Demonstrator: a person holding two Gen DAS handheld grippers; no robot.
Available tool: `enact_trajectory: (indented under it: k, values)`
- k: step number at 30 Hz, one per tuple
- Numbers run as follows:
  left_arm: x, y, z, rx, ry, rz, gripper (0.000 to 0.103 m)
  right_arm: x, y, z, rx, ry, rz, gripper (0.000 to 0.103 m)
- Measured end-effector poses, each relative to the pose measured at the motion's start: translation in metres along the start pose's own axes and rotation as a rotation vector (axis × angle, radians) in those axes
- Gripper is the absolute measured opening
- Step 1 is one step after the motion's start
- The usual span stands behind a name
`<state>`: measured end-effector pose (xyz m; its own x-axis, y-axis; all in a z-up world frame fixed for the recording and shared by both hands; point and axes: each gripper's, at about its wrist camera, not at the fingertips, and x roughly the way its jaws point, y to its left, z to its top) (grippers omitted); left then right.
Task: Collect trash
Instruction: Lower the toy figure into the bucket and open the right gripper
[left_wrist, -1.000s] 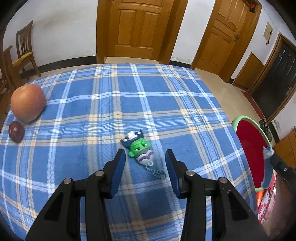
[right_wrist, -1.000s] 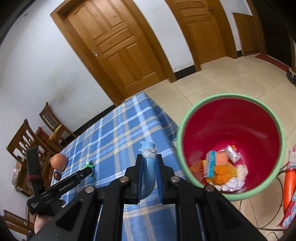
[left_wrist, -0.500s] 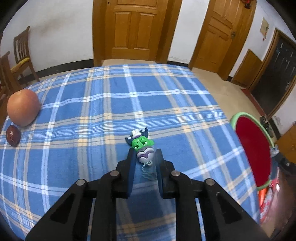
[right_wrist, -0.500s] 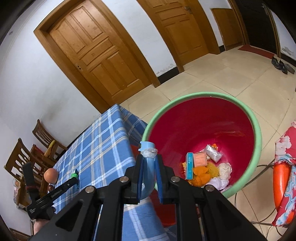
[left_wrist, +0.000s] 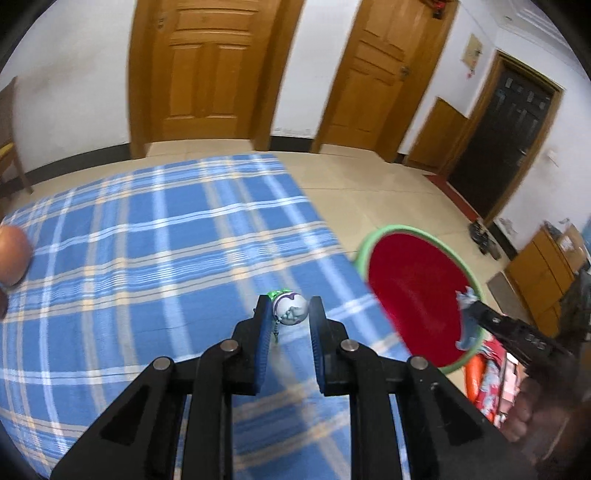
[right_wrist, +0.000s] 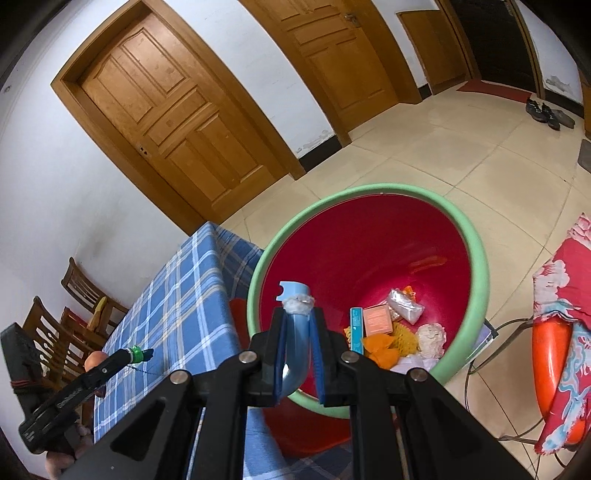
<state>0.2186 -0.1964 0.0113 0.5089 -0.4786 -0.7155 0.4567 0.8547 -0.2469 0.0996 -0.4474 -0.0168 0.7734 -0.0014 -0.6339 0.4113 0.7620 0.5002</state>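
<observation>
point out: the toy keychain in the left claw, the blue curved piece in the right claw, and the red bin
toy keychain (left_wrist: 291, 309), left wrist view, on its rounded white-purple end between the pads.
blue curved piece (right_wrist: 293, 334), right wrist view, on its bend below the white wad.
red bin (right_wrist: 373, 251), right wrist view, on the bare red inner wall.

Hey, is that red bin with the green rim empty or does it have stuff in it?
Not empty. The right wrist view shows the red bin with the green rim holding a small pile at its bottom: orange scraps, a silver packet, a white wad.
</observation>
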Motion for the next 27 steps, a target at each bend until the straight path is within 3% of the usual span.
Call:
enact_trajectory:
  k: [13,22,25,27]
  values:
    - [0.022,-0.067,0.01,0.072,0.022,-0.104,0.019,-0.004,-0.028,0.004,0.038,-0.002,-0.024,0.015]
    - [0.059,-0.112,0.004,0.17,0.071,-0.152,0.019,0.002,-0.049,0.007,0.078,0.021,-0.025,0.017]
    - [0.067,-0.119,0.002,0.195,0.08,-0.147,0.019,0.001,-0.055,0.007,0.083,0.021,-0.031,0.03]
    - [0.069,-0.123,0.0,0.216,0.078,-0.142,0.03,0.0,-0.057,0.008,0.086,0.016,-0.035,0.031]
